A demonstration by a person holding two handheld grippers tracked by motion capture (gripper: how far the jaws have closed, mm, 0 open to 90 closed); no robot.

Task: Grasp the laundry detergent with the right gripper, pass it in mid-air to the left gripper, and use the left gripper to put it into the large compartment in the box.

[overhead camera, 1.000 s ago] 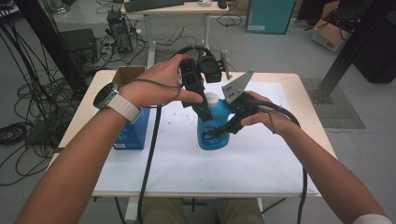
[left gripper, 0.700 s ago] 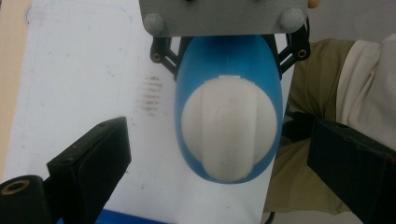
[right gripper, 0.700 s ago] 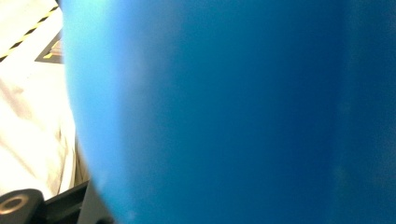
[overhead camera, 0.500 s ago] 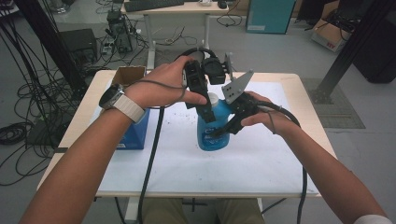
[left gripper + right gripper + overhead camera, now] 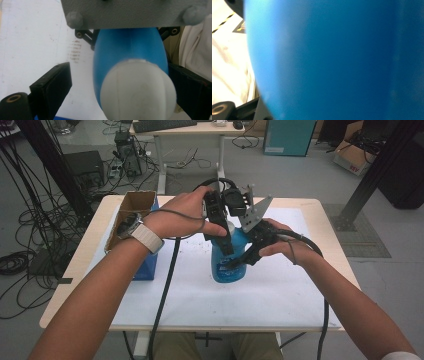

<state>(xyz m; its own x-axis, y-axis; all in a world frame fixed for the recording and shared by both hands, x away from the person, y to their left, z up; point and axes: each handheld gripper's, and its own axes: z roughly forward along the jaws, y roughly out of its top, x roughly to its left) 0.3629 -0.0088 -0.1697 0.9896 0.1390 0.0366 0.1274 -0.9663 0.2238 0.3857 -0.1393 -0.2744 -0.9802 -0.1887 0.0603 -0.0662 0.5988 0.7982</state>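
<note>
A blue bottle point(image 5: 226, 265) with a white cap point(image 5: 138, 90) stands upright on the white table top point(image 5: 280, 295). My right gripper point(image 5: 248, 254) is shut on the bottle's body from the right; the blue wall point(image 5: 332, 60) sits right against its camera. My left gripper point(image 5: 225, 240) comes down from above over the cap. Its jaws have just been closing, and the cap is between them. In the left gripper view the left jaw stands clear of the cap, while the right jaw is at the cap's edge. The grey plate point(image 5: 125, 12) of the right gripper shows beyond the bottle.
A blue box with an open cardboard top point(image 5: 135, 220) stands at the table's left side. Black cables point(image 5: 162, 305) trail off the near edge. Desks, cable bundles and a dark post surround the table on the floor.
My left hand has shifted slightly to the right, over the bottle's top. The right hand and the bottle have stayed where they were.
</note>
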